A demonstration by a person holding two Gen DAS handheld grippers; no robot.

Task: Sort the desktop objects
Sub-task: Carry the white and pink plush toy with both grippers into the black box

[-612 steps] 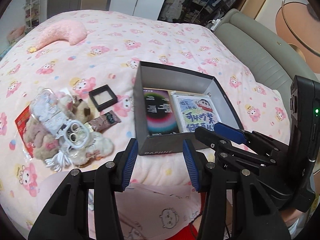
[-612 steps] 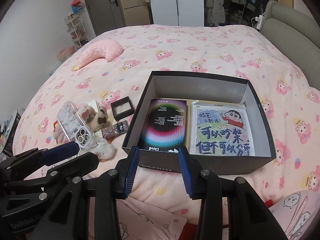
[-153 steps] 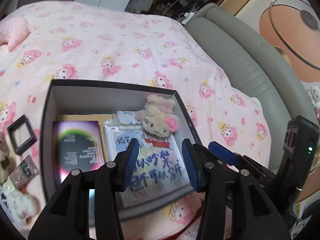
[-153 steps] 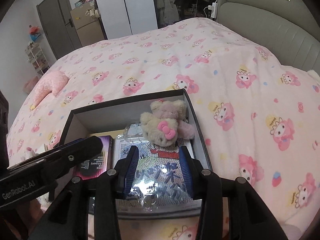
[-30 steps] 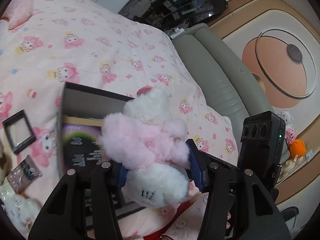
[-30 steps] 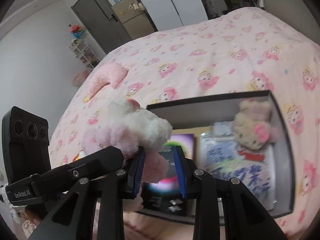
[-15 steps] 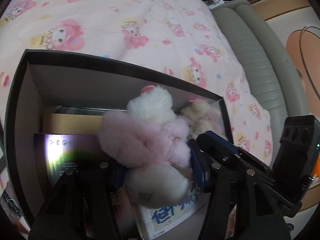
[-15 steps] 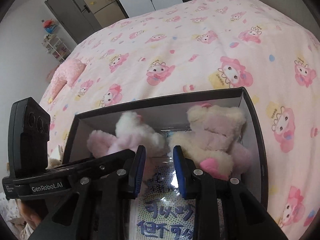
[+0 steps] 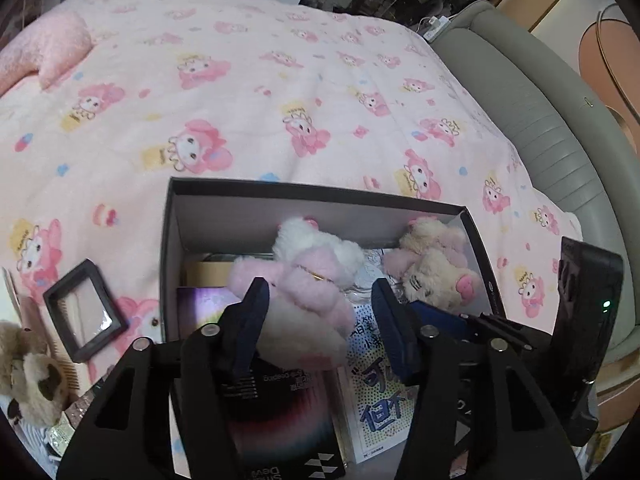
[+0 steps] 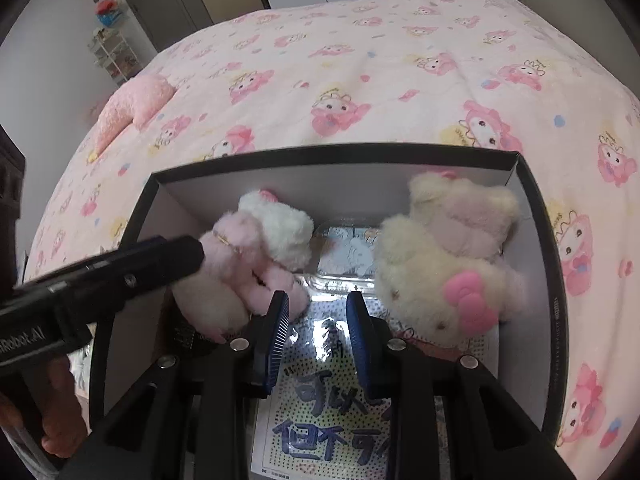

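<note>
Black hand-held gripper (image 10: 316, 316), blue ribbed pads (image 10: 277, 332)

pink-and-white plush (image 9: 308, 280), cream plush (image 10: 444, 264) w/ pink bow, box (image 10: 538, 216) black outside, grey inside, bedspread (image 9: 248, 92) pale pink w/ pink cartoon print, blue pads (image 10: 276, 332), frame (image 9: 82, 310) black

Soft, even indoor light, slight blur (fisheye-bent, dark-vignetted edges).

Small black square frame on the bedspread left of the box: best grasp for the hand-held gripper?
Pinch one side bar of the black square frame, coming from above. It lies flat on the bedspread, apart from the box, so the raised bars are the only firm edges; the middle looks like a thin clear film. Its near bar looks the freest, though the brown plush sits close by.
</note>
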